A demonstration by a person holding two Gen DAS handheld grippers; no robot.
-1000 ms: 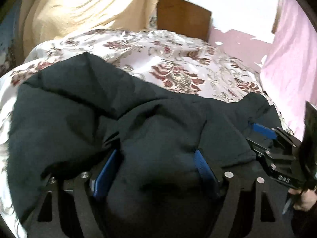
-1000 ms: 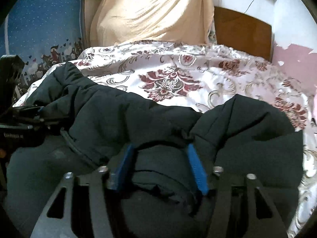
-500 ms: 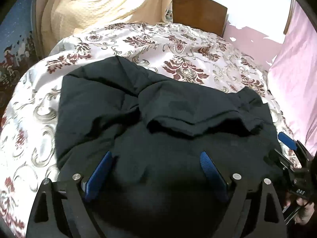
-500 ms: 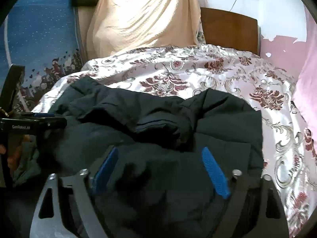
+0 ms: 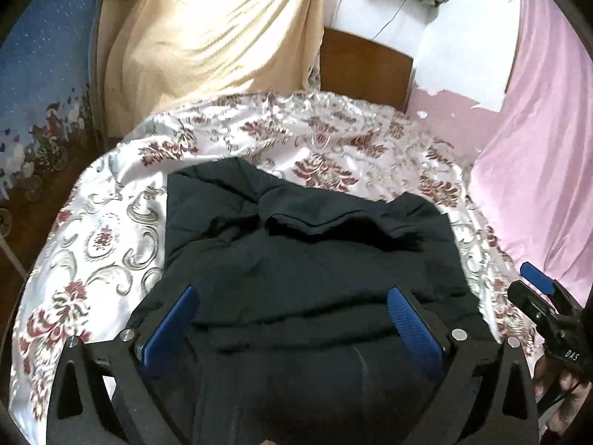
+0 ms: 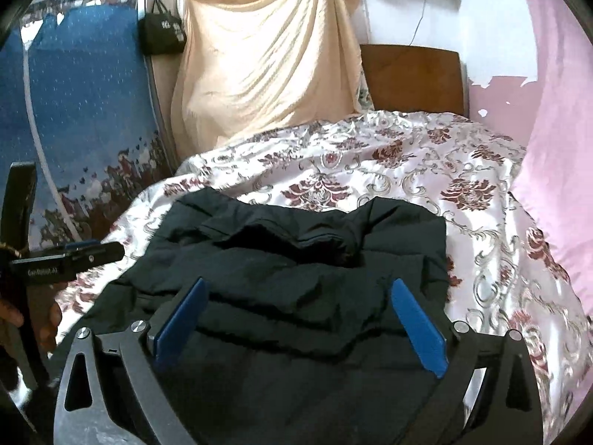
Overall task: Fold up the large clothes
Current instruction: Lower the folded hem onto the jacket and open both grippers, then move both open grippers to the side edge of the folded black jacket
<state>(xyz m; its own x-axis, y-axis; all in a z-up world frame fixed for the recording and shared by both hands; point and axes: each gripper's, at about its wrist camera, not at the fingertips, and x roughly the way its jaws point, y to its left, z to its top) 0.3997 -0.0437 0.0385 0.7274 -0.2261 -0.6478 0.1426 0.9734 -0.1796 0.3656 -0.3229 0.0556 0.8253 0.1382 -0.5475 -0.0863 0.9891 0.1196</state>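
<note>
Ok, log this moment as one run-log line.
stage: fold laid down | left tool: open, above dark garment | right tool: open, above it | garment: bunched on floral bedspread

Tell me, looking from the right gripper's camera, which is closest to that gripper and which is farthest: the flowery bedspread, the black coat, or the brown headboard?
From the right gripper:
1. Black coat, right between and under its fingers.
2. Flowery bedspread, beyond the coat and to its right.
3. Brown headboard, at the back, against the wall.

Jacket on the bed before us

We see the jacket lying on the bedspread, headboard behind it, curtain to its right.
</note>
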